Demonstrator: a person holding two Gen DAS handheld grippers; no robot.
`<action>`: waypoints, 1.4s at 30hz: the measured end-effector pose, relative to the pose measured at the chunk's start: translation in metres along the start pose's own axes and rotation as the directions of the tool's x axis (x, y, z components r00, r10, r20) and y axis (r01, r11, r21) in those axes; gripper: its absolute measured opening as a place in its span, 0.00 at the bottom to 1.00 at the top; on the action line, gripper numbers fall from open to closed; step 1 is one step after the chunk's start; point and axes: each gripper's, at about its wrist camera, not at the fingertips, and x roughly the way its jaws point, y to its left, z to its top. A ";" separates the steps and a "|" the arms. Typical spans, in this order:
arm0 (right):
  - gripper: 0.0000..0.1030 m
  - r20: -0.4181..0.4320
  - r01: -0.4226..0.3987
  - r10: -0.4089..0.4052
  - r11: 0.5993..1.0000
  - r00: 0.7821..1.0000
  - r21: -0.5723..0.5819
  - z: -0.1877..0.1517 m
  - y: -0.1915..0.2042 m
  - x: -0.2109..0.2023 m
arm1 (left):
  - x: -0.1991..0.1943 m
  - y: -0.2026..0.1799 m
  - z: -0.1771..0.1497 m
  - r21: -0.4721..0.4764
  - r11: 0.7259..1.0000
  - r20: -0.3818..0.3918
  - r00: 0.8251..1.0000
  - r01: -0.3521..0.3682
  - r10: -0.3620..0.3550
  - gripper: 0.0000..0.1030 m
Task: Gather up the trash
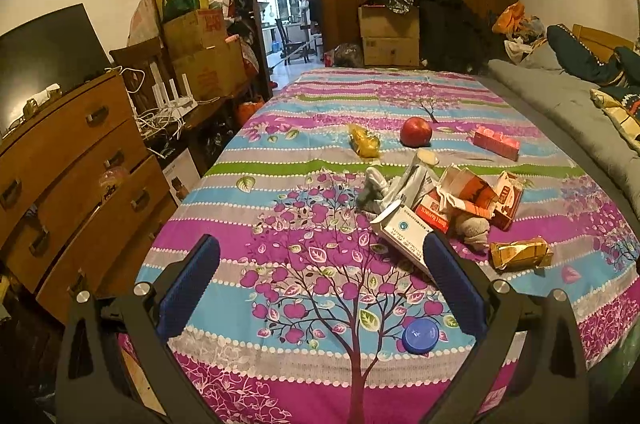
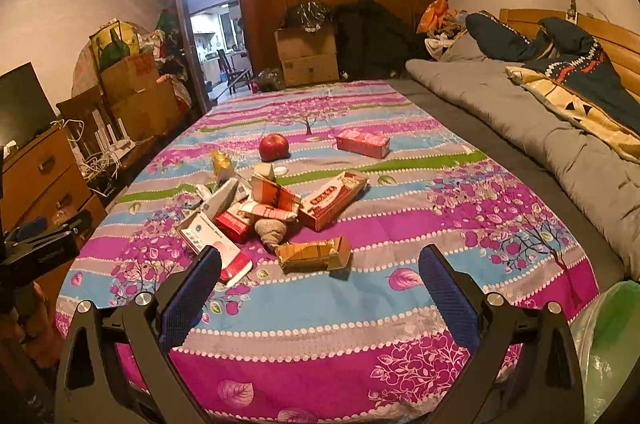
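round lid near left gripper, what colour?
Blue; the lid shows best in the left wrist view.

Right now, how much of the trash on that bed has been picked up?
Nothing looks collected yet. The left gripper and right gripper are both open and empty above the bedspread. Still lying there: the pile of crumpled cartons, a gold carton, a pink box and a yellow wrapper. A green bag shows at the right edge, perhaps for the trash.

red apple [image 1: 416, 131], wooden dresser [image 1: 72, 160], grey quilt [image 2: 520, 112]
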 end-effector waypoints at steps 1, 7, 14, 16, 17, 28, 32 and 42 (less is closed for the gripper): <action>0.96 -0.007 0.003 -0.003 1.000 1.000 0.002 0.000 -0.001 0.002 | 0.001 -0.001 0.000 0.003 1.000 -0.004 1.000 -0.001 0.001 0.95; 0.96 -0.036 0.003 -0.002 1.000 0.999 0.028 -0.005 -0.005 0.008 | 0.003 -0.003 -0.003 0.011 1.000 -0.010 1.000 -0.007 0.007 0.95; 0.96 -0.054 0.007 -0.004 0.999 0.999 0.046 -0.006 -0.010 0.014 | 0.003 -0.005 -0.003 0.018 1.000 -0.014 1.000 -0.007 0.008 0.95; 0.96 -0.064 0.008 -0.005 0.999 0.998 0.046 -0.007 -0.011 0.016 | 0.004 -0.006 -0.003 0.023 1.000 -0.014 1.000 -0.008 0.008 0.95; 0.96 -0.068 0.009 -0.006 0.999 0.998 0.048 -0.007 -0.012 0.017 | 0.004 -0.007 -0.003 0.025 1.000 -0.014 1.000 -0.009 0.009 0.95; 0.96 -0.112 0.020 -0.012 0.997 0.994 0.070 -0.013 -0.019 0.029 | 0.009 -0.009 -0.006 0.035 0.999 -0.025 1.000 -0.008 0.008 0.95; 0.96 -0.126 0.028 -0.018 0.997 0.992 0.078 -0.015 -0.022 0.033 | 0.013 -0.011 -0.012 0.045 0.999 -0.039 0.999 0.003 -0.001 0.95; 0.96 -0.157 0.047 -0.032 0.995 0.987 0.092 -0.024 -0.031 0.045 | 0.023 -0.027 -0.065 0.155 0.972 -0.078 0.983 0.178 -0.167 0.95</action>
